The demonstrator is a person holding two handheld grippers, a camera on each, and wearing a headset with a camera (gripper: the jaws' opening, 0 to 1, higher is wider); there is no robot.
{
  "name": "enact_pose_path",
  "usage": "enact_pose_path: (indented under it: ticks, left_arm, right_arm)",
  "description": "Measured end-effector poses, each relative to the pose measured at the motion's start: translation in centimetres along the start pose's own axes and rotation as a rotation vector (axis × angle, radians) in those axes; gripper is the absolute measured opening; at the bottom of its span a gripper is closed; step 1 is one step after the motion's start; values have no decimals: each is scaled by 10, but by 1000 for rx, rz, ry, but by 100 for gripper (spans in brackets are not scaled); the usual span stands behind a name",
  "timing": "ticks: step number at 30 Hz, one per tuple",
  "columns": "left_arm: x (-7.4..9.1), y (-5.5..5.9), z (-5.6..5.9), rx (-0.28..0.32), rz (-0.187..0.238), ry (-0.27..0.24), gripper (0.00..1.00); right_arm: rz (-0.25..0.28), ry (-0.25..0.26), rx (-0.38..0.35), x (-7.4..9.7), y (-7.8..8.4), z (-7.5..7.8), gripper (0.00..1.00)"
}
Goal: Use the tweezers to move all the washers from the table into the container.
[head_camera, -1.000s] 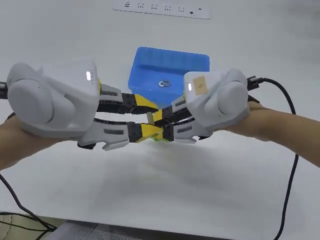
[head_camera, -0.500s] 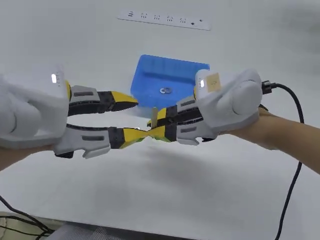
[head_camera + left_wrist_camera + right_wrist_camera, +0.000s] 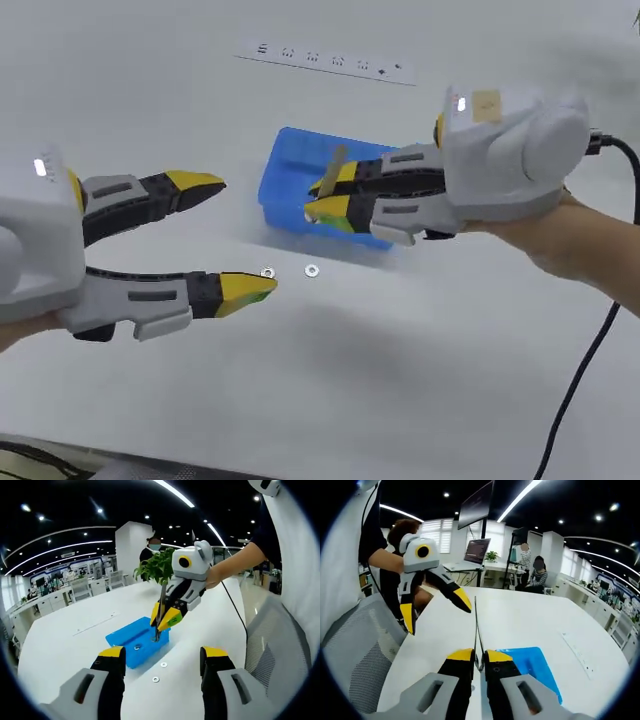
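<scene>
Two small washers [image 3: 267, 273] [image 3: 312, 270] lie on the white table just in front of the blue container [image 3: 290, 180]. They also show in the left gripper view as washers [image 3: 163, 664] [image 3: 155, 679] below the container [image 3: 131, 639], where one more washer [image 3: 136, 647] lies inside. My right gripper [image 3: 322, 199] hovers over the container's front edge, shut on thin metal tweezers [image 3: 334, 163] that stick up between its jaws; the tweezers [image 3: 476, 625] stand upright in the right gripper view. My left gripper [image 3: 222, 236] is wide open and holds nothing, left of the washers.
A white power strip [image 3: 325, 62] lies at the table's far edge. A black cable [image 3: 600, 340] trails from the right gripper down the right side. In the right gripper view, people sit at desks in the background.
The grippers were close together around the tweezers; the left one has drawn back to the left with its jaws wide, and the right has risen toward the container with the tweezers.
</scene>
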State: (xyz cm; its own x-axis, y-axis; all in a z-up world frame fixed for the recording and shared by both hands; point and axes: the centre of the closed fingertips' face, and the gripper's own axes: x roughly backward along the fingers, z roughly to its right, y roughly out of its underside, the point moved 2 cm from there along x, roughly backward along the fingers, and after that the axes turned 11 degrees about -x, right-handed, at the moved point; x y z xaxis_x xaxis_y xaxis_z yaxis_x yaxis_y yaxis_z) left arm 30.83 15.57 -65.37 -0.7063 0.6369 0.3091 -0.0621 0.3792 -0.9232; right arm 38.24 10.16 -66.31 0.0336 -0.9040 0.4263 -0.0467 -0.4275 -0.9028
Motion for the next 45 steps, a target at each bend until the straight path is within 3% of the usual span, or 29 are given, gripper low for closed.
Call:
enact_pose_path:
  ticks: [6,12,17,22,26,30,37,45]
  left_arm:
    - [5,3,-3,75,31,-47,78]
    - [6,12,-2,116,19,-79,98]
    - [12,20,-5,127,-16,-116,100]
    - [22,25,-9,154,-15,-148,100]
    - [24,35,-7,147,-66,-145,100]
    - [24,35,-4,148,-74,-145,100]
    - [25,39,1,156,-105,-134,100]
    - [24,33,-3,178,-77,-152,99]
  right_arm:
    - [4,66,-23,8,2,32,9]
    - [-25,110,-63,2,20,57,9]
    - [-49,137,-101,-10,42,74,9]
    - [-76,128,-109,-20,54,76,9]
    - [-89,133,-121,-24,61,78,9]
    - [-119,130,-130,-27,71,77,9]
    - [-134,126,-131,-28,73,73,10]
    - [-127,138,-136,-21,66,71,10]
